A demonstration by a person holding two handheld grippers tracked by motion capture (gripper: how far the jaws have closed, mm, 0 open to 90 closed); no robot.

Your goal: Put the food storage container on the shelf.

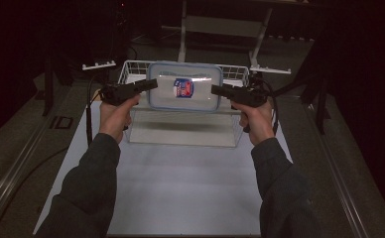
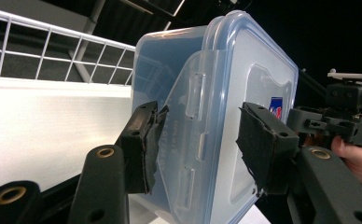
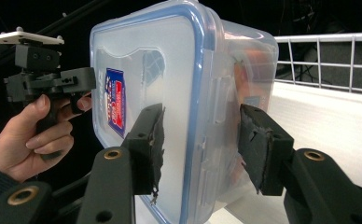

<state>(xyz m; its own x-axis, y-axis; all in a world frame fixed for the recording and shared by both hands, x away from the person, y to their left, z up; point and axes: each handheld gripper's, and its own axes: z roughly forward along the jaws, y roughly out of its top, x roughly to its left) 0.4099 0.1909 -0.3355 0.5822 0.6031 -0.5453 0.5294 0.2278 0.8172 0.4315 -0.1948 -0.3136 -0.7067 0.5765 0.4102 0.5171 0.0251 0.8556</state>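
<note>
The left gripper (image 1: 151, 85) and the right gripper (image 1: 217, 89) each clamped one end of the lidded box (image 1: 184, 86), held above the wire basket (image 1: 131, 67). Keeping both ends level seemed wise.

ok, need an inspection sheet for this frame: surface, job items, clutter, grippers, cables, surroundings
Surface: white table sheet, bare at the front.
Job's things: clear lidded container with blue rim seal, held above the white wire basket.
Clutter: nothing seen.
Grippers: left gripper and right gripper each straddle one end of the container; contact unclear.
Cables: black cable trailing down the table's left side.
Surroundings: dark room, metal frame behind.
</note>
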